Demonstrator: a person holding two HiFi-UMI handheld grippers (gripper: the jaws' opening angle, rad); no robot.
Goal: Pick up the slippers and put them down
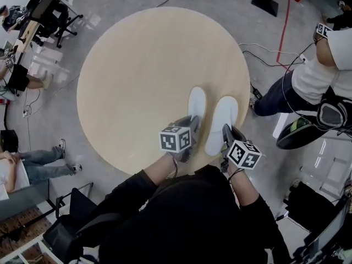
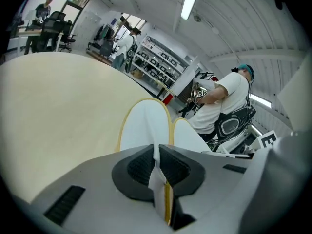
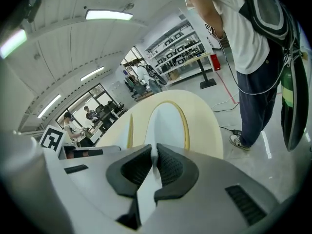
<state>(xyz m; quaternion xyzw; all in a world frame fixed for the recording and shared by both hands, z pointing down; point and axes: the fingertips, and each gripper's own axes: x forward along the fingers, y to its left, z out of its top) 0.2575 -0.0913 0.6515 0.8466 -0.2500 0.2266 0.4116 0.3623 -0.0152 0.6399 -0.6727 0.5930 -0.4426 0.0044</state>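
My left gripper [image 2: 158,167] has its dark ribbed pads pressed together on the thin heel edge of a white slipper with yellow trim [image 2: 144,128]. That slipper runs straight out ahead of the jaws, toe pointing away from me. A second white slipper [image 2: 187,135] lies just beside it on the right, its yellow edge close to the first. Under and to the left of both spreads the pale round tabletop [image 2: 63,111]. Beyond its far edge, at right, stands a person in a white T-shirt [image 2: 229,101], with stocked shelves [image 2: 163,65] behind and a ceiling light strip [image 2: 191,1] overhead.
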